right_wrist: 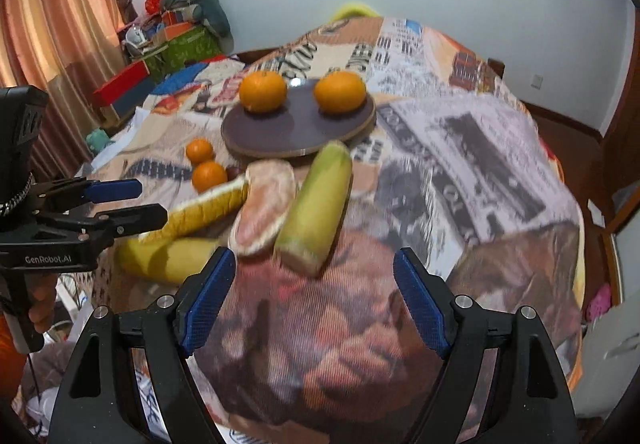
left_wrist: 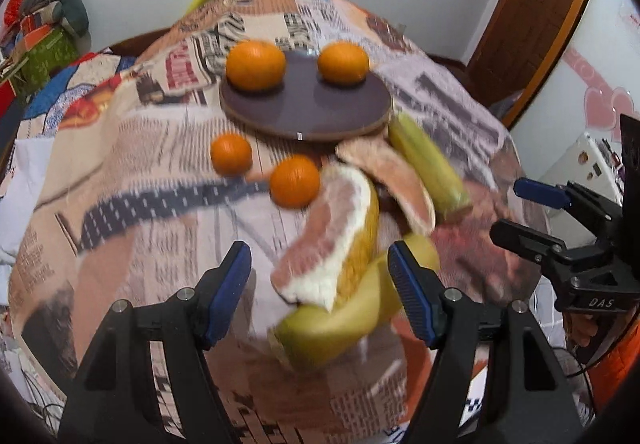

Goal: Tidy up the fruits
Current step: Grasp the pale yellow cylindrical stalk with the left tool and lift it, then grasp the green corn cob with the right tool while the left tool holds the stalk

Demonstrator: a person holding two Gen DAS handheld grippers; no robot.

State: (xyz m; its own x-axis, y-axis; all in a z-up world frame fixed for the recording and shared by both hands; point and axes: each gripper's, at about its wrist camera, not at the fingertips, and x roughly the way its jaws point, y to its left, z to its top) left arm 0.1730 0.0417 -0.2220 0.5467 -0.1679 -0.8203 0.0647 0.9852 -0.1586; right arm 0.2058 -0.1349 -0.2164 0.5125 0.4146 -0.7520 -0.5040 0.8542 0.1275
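A dark round plate on the newspaper-print tablecloth holds two oranges at its far rim. Two smaller oranges lie on the cloth in front of it, left of several pomelo peel pieces and a green-yellow piece. My left gripper is open and empty, just before the nearest peel. My right gripper is open and empty, short of the peels; it also shows at the right of the left wrist view.
The round table drops off on all sides. A stack of boxes and bags stands at the back left by a curtain. A wooden door is at the back right.
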